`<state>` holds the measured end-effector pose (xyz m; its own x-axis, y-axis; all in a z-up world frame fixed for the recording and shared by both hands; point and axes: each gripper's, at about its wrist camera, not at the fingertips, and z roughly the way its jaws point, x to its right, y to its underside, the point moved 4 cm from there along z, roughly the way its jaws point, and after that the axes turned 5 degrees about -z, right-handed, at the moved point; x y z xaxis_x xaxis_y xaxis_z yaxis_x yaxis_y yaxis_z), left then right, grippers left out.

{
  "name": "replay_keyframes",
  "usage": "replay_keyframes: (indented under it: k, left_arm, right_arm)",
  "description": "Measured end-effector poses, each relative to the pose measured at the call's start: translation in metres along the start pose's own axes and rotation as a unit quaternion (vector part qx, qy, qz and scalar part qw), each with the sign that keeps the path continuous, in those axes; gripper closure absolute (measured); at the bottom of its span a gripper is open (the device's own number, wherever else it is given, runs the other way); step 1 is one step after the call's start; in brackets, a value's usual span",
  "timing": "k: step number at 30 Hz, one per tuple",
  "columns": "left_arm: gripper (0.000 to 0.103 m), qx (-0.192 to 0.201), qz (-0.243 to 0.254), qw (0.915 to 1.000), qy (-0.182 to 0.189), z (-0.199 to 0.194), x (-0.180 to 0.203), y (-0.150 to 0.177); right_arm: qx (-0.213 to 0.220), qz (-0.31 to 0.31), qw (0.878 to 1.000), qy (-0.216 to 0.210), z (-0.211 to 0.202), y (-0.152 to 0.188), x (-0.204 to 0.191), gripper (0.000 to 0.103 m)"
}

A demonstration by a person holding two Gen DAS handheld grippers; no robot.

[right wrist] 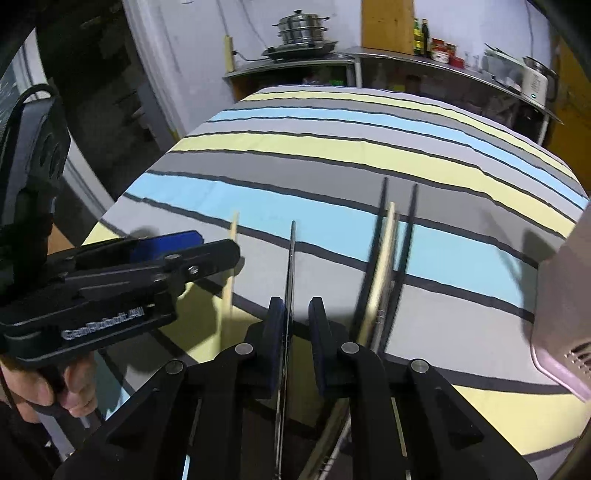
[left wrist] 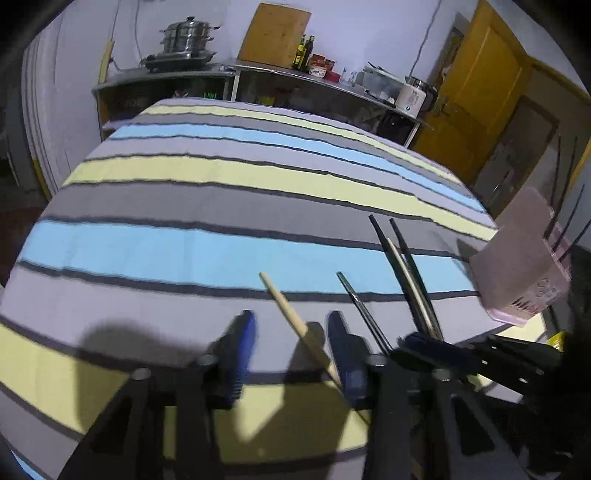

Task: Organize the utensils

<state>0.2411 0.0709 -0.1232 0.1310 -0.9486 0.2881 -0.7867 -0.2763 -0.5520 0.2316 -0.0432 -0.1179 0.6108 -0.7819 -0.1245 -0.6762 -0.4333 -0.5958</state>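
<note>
A pale wooden chopstick (left wrist: 291,317) lies on the striped tablecloth (left wrist: 166,243) between the fingers of my left gripper (left wrist: 291,350), close to the right-hand pad. That gripper is open, with a wide gap on the other side. A thin metal chopstick (right wrist: 291,258) runs between the fingers of my right gripper (right wrist: 297,328), against the left pad, with a gap to the right pad. Two black chopsticks and a pale one (right wrist: 388,251) lie just to its right. A pink utensil holder (left wrist: 524,258) with black chopsticks in it stands at the table's right edge.
In the right wrist view, my left gripper (right wrist: 210,247) is at the left, held by a hand (right wrist: 55,391). A steel counter (left wrist: 258,70) behind the table carries a steamer pot (left wrist: 188,35), bottles and a white cooker (left wrist: 412,98). A yellow door (left wrist: 480,85) is at the back right.
</note>
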Motion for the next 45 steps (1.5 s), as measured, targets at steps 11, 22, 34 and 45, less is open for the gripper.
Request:
replay_keyframes:
  k: [11, 22, 34, 45]
  left_arm:
    - [0.097, -0.019, 0.098, 0.9950, -0.004, 0.008, -0.003, -0.016]
    - [0.096, -0.041, 0.076, 0.9962, -0.012, 0.010, -0.009, -0.019]
    - [0.099, -0.053, 0.096, 0.9935, -0.030, 0.010, -0.003, -0.029]
    - [0.099, 0.019, 0.093, 0.9952, 0.025, -0.070, 0.017, -0.055]
  right_arm:
    - [-0.008, 0.010, 1.000, -0.009, -0.001, -0.003, 0.006, 0.088]
    - [-0.020, -0.023, 1.000, 0.003, 0.012, -0.015, -0.005, 0.090]
    - [-0.013, -0.009, 1.000, -0.008, 0.004, -0.021, -0.002, 0.097]
    - [0.060, 0.013, 0.998, -0.024, -0.058, -0.040, 0.000, 0.098]
